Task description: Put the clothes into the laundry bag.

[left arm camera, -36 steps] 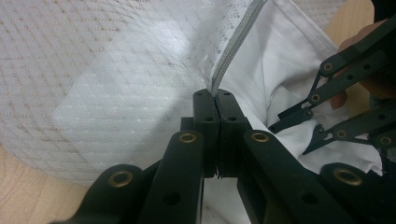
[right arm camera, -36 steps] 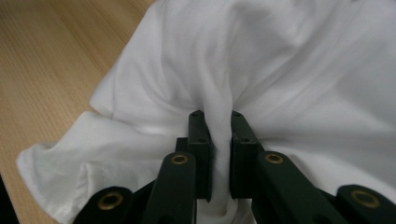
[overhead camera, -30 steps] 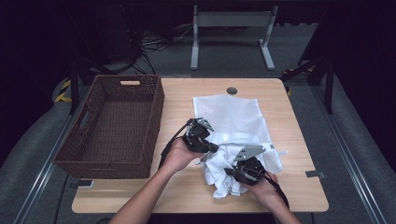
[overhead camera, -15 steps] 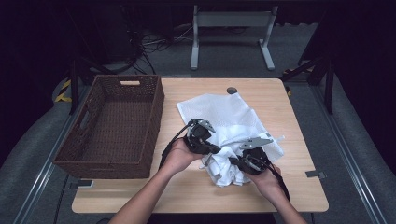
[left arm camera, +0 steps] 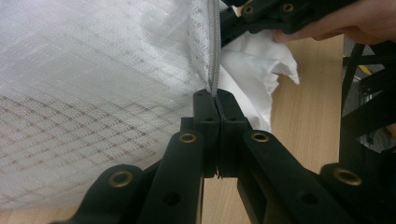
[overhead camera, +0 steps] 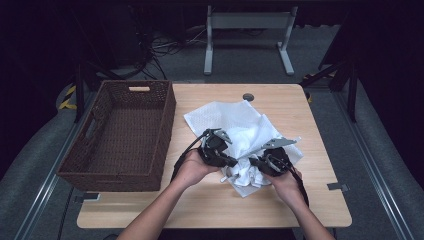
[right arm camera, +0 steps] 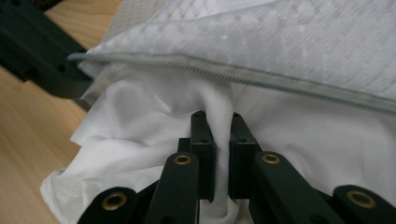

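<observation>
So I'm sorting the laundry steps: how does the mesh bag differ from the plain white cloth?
The mesh bag is see-through netting with a grey zipper edge; the white cloth is opaque, smooth and crumpled. The left gripper pinches the bag's zipper edge, the right gripper a cloth fold. Both are white.

Left hand-held gripper (overhead camera: 231, 161) jaws pinched shut, right hand-held gripper (overhead camera: 256, 162) jaws clamped, both forearms converging
</observation>
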A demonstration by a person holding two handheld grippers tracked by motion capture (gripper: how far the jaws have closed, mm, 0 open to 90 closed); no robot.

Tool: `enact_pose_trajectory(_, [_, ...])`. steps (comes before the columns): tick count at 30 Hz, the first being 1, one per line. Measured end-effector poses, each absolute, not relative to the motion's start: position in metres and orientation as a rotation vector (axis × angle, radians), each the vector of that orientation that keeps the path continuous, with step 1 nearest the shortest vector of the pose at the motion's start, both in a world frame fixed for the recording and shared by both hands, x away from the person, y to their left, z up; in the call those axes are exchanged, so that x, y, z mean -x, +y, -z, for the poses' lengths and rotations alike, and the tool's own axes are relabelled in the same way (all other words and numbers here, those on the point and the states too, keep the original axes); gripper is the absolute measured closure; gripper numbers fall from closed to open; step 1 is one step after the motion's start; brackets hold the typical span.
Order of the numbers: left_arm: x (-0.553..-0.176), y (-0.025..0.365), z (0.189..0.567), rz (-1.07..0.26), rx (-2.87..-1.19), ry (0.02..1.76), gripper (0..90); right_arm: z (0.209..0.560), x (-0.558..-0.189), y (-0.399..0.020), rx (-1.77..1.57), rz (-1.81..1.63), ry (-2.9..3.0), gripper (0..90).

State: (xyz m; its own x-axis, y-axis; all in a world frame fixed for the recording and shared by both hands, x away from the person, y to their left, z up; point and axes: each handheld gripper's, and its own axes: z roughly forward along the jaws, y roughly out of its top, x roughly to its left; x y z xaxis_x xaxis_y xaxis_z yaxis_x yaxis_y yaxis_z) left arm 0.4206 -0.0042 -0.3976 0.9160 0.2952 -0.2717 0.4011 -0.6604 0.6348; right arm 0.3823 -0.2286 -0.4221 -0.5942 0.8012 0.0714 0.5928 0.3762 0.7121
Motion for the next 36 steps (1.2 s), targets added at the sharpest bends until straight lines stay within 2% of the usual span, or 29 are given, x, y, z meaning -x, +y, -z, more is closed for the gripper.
enact_pose_trajectory(20, [-0.415, -0.012, 0.400, 0.212, -2.363, 0.457, 89.3, 0.429, -0.412, -0.223, -1.401, -1.064, 2.156, 84.0])
enact_pose_trajectory(24, [-0.416, -0.011, 0.401, 0.183, -2.370, 0.468, 89.3, 0.428, -0.409, -0.223, -1.360, -1.078, 2.177, 80.8])
enact_pose_trajectory(29, [-0.418, -0.009, 0.402, 0.177, -2.362, 0.488, 89.3, 0.420, -0.398, -0.229, -1.266, -1.063, 2.237, 66.5])
enact_pose_trajectory(36, [-0.419, -0.008, 0.402, 0.175, -2.352, 0.496, 89.3, 0.406, -0.378, -0.247, -1.111, -1.089, 2.330, 40.9])
